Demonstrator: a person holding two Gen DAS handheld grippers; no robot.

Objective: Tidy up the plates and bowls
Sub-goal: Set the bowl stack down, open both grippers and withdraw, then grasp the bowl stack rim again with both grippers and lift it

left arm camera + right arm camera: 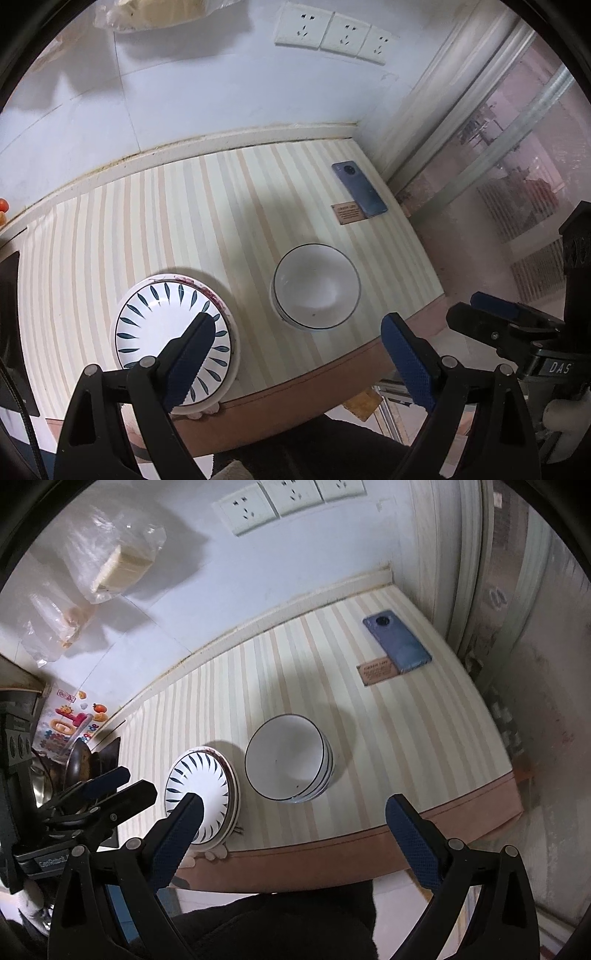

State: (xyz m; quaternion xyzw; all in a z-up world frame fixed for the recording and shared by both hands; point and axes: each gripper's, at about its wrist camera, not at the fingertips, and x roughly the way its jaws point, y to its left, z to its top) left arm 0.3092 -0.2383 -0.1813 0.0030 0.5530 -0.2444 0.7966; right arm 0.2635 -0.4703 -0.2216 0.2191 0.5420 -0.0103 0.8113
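striped table (pixel 229 206) against a white wall, three wall sockets (pixel 332 33) above it. near the front edge, left of centre: a stack of plates (pixel 162 317), the top one white with dark blue leaf marks around its rim, a reddish-rimmed plate showing under it. the stack slightly overhangs the table edge. just beside it to the right, not touching: a stack of white bowls (pixel 291 760) with thin dark rims, upright, several nested as seen from the right wrist view.

far right corner of the table: a blue phone (pixel 360 188) lying camera-side up, a small brown card (pixel 346 213) touching its near end.

left gripper (pixel 299 354) hangs above the front edge, jaws spread wide, holding nothing; its left finger overlaps the plates in view, contact cannot be told. right gripper (pixel 293 834) likewise above the front edge, jaws spread wide, nothing between them.

clear plastic bags (pixel 107 561) with pale contents hang on the wall, upper left.
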